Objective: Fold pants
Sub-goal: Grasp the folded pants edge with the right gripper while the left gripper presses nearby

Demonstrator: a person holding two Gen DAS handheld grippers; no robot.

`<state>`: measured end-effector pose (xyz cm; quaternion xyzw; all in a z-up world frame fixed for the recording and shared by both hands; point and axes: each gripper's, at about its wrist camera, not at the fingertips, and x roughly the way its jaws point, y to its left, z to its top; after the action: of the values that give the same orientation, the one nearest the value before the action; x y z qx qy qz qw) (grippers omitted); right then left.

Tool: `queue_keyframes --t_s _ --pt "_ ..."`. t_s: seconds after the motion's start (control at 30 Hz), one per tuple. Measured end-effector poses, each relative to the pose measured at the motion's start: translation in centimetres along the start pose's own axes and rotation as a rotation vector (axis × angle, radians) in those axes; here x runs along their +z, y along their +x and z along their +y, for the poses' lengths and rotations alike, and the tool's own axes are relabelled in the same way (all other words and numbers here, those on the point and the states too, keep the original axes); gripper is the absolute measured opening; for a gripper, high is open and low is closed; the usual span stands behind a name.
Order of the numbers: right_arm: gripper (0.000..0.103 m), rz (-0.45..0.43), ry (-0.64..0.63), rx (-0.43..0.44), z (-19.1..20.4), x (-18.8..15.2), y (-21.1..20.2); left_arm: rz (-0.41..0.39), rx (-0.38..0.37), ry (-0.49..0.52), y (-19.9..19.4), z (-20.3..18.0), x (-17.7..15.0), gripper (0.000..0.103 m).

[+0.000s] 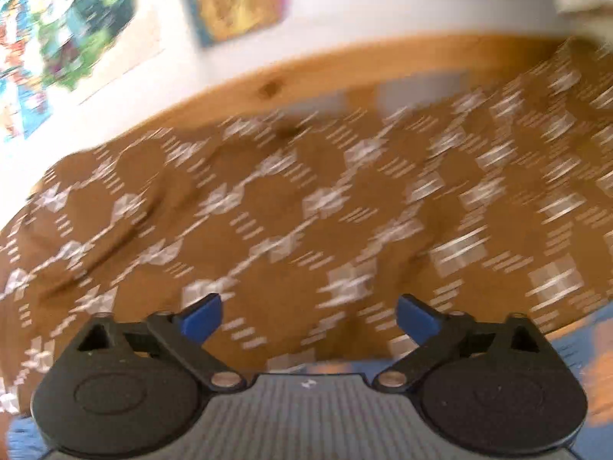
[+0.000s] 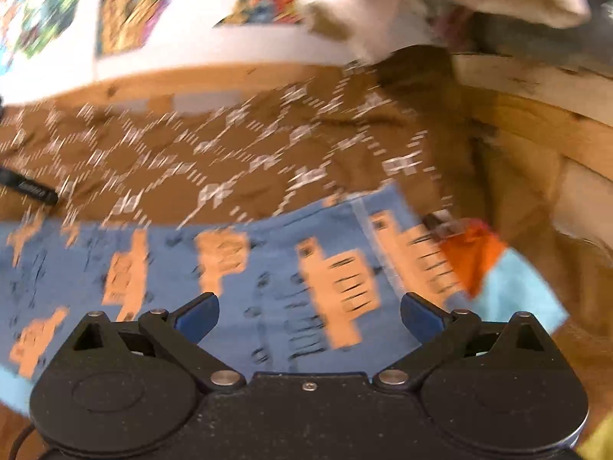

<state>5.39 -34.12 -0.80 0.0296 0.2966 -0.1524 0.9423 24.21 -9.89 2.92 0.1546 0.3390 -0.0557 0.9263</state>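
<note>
Left wrist view: the left tongs (image 1: 308, 316) stand wide apart and empty above the brown patterned blanket (image 1: 291, 199); a strip of the blue pants (image 1: 574, 349) shows at the blanket's near edge.

Right wrist view: the right tongs (image 2: 309, 316) gape wide, holding nothing, over the blue pants (image 2: 237, 268), which lie on the blanket (image 2: 214, 153) near its front edge.

Two grippers are showing, one per view: the left gripper (image 1: 308, 320) and the right gripper (image 2: 309, 318), each carrying two blue fingertips (image 2: 199, 318) spread wide with nothing between them. One brown patterned bedspread (image 1: 306, 199) is lying ahead of both. One blue garment with orange blocks (image 2: 268, 268) is lying under the right gripper. Three colourful posters (image 1: 237, 0) are hanging beyond the left gripper.
</note>
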Motion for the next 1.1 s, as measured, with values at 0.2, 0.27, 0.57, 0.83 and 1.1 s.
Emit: queue_keyframes --t_s 0.2,0.27,0.57,0.83,1.1 --pt "0.102 -0.016 0.187 -0.064 -4.2 0.0 -1.5 -0.080 -0.398 0.192 -3.2 -9.5 3.3 0.103" --pt "0.102 0.002 0.235 -0.059 -5.5 -0.1 -1.5 -0.104 -0.508 0.281 -4.1 -13.7 4.3 0.103" --pt "0.089 -0.017 0.335 0.053 -7.2 -0.4 -1.5 -0.065 -0.489 0.580 -3.0 -26.2 4.0 0.103" --pt "0.086 -0.001 0.416 0.116 -7.8 -0.7 -1.6 0.005 -0.498 0.518 -1.7 -26.2 3.4 0.103" --pt "0.085 0.063 0.536 0.175 -8.6 -1.4 -0.4 0.009 -0.500 0.468 -2.1 -25.9 4.5 0.102"
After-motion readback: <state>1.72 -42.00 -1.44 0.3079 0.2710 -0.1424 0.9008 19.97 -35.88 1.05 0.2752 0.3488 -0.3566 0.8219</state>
